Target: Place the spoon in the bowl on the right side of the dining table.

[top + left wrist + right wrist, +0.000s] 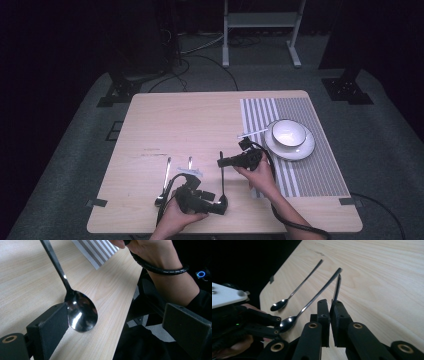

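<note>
The right gripper [331, 312] is clamping a dark utensil handle [336, 288] between nearly closed jaws (its end is hidden). Beyond, on the striped placemat [310, 165], a bowl [288, 132] is sitting on a saucer [304, 150].

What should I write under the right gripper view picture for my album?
The right claw pinches a thin utensil handle over a wooden table, with two spoons lying alongside.
</note>
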`<state>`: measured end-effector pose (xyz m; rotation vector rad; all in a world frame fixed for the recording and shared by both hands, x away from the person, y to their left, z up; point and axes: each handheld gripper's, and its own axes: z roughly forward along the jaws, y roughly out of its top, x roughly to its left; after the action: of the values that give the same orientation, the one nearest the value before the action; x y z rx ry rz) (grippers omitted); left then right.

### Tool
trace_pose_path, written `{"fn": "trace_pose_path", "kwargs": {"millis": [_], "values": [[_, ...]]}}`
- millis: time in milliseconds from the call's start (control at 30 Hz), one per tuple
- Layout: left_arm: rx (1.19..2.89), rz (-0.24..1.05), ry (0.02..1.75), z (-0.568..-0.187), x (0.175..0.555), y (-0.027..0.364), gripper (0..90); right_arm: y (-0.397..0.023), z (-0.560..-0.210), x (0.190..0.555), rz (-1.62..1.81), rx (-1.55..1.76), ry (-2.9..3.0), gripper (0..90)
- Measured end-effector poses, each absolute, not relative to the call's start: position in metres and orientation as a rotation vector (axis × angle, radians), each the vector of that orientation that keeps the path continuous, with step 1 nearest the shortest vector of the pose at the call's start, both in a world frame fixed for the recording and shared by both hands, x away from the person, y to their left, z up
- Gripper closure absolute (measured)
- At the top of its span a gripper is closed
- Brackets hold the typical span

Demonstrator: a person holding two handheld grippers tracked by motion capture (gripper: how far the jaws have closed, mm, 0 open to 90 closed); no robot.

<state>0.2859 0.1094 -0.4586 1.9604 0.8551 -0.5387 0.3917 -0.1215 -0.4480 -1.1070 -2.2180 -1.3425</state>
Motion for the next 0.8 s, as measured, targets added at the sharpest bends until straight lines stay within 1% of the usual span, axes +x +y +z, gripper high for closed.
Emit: {"fn": "trace_pose_path", "kwargs": {"millis": [233,800], "values": [[1.95,-0.538,0.861,-0.458,0.286,0.11,5.6,-0.124,-0.44,0.391,-1.369,-1.074,-2.174,89.0],[1.95,-0.533,0.859,-0.457,0.286,0.111,5.6,-0.132,-0.43,0.391,-1.389,-1.086,-2.157,89.2]]}}
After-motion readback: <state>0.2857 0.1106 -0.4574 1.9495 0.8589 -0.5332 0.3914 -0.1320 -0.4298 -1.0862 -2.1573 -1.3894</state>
